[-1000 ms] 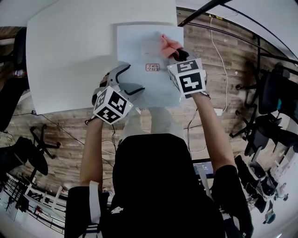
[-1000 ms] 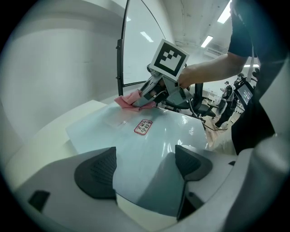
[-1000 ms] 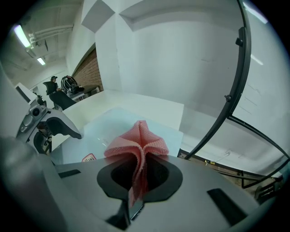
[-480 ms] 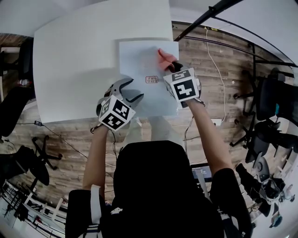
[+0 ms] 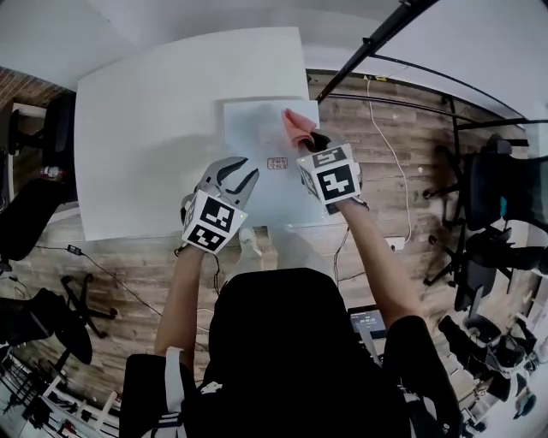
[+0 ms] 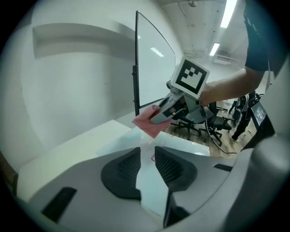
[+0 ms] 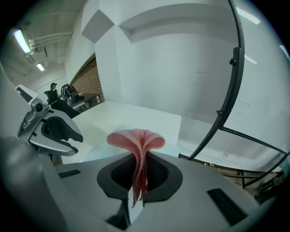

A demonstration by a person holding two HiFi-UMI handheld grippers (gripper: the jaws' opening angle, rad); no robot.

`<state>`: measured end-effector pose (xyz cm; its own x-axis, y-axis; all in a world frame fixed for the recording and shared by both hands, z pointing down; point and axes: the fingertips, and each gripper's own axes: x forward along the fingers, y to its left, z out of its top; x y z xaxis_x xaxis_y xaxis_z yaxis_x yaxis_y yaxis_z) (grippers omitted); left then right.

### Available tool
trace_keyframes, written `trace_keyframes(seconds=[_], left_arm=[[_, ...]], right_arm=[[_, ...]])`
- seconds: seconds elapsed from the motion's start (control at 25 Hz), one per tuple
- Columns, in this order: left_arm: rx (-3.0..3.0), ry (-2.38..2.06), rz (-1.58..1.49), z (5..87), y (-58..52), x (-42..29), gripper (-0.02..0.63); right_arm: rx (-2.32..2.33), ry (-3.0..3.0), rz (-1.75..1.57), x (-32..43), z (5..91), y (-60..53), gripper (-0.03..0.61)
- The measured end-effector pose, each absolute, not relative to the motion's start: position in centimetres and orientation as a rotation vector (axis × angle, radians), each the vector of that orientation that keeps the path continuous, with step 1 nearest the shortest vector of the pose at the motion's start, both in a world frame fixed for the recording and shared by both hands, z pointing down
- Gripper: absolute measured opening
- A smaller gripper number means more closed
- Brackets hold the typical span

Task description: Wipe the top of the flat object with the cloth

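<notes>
I am standing at a white bench [image 5: 145, 128] over a wood-plank floor [image 5: 428, 137], where a pale cable [image 5: 391, 150] is trailing. Black office chairs [image 5: 501, 184] are crowding the right side. Strip lights [image 6: 229, 10] are glowing overhead, a brick wall [image 7: 88, 74] is showing far off, and a clear panel [image 6: 154, 72], possibly glass, is rising beyond.

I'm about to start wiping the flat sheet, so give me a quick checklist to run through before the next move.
1. Cloth held by the right gripper: ok, pinched between the jaws.
2. Cloth over the sheet: ok, near its far right corner.
3. Cloth touching the sheet: cannot tell.
4. Left gripper steadying the sheet: not ok, its jaws are closing with nothing pinched between them.
5. Sheet lying flat on the table: ok.
</notes>
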<state>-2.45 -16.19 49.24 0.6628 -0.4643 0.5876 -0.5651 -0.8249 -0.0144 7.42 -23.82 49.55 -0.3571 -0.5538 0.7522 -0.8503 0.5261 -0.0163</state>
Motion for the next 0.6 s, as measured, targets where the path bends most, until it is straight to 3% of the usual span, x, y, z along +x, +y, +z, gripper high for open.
trace_keyframes(seconds=[0.28, 0.6], left_arm=[[2.717, -1.013, 0.664, 42.9, -17.1, -4.6, 0.031], [2.764, -1.098, 0.468, 36.9, -16.2, -7.3, 0.012]], right_arm=[[1.225, -2.119, 0.532, 6.1, 44.7, -22.4, 0.046], [1.353, -2.192, 0.468, 4.6, 39.3, -20.6, 0.046]])
